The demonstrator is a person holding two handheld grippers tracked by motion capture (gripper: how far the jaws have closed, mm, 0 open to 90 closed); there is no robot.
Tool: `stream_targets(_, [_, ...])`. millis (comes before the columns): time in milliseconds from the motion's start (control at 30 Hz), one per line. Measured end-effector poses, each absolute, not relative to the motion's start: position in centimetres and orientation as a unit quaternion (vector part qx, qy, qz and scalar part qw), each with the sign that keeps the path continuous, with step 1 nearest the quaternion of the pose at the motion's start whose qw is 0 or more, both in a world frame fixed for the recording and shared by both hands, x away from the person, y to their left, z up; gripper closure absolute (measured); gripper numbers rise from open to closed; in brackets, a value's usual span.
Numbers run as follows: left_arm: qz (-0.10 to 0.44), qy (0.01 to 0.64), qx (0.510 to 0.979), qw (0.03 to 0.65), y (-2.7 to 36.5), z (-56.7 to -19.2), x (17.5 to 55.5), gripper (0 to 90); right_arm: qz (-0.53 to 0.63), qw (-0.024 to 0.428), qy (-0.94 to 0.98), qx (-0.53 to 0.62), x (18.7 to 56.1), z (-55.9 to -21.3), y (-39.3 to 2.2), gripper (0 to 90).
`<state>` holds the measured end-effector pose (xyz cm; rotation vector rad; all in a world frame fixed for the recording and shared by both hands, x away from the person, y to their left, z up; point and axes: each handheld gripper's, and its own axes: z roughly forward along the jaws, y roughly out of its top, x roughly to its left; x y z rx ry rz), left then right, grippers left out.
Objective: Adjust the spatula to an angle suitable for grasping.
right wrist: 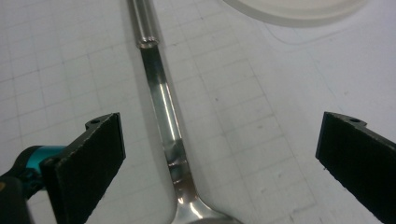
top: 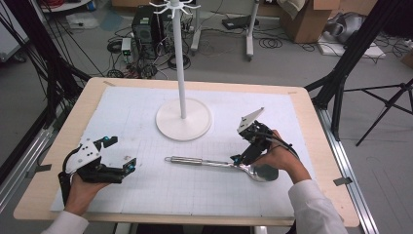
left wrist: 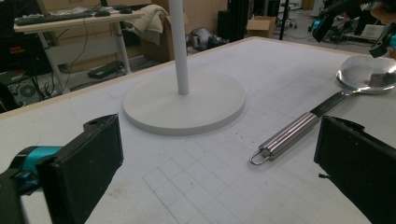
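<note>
Ladle [right wrist: 166,116] lies between the right claw's [right wrist: 219,154] spread jaws.

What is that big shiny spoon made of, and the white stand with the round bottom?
The long silver ladle-like spoon looks like polished steel: its bowl mirrors the room, and the tubular handle has a duller brushed sheen with a hanging loop at the end. The white pole stand with a round disc base has a smooth matte finish; it may be painted metal or plastic, the look leaves that open.
</note>
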<state>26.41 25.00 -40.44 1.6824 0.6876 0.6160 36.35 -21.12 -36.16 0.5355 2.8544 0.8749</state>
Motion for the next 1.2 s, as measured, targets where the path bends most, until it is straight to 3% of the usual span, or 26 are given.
stream_targets(500, [0.264, 0.293, 0.717, 0.575, 25.0, -40.4, 26.4, 1.7, 0.256, 0.031, 0.957, 0.13, 36.2, -38.7, -17.9, 0.5])
stream_targets(700, [0.263, 0.294, 0.717, 0.575, 25.0, -40.4, 26.4, 1.7, 0.239, 0.035, 0.963, 0.116, 36.1, -39.3, -17.0, 5.1])
stream_targets(800, [0.264, 0.293, 0.717, 0.575, 24.9, -40.4, 26.4, 1.7, 0.228, 0.033, 0.967, 0.106, 36.1, -39.6, -16.5, 18.6])
stream_targets(1200, [0.263, 0.293, 0.718, 0.574, 24.9, -40.4, 26.4, 1.8, 0.186, 0.03, 0.979, 0.08, 35.9, -40.5, -15.4, 38.4])
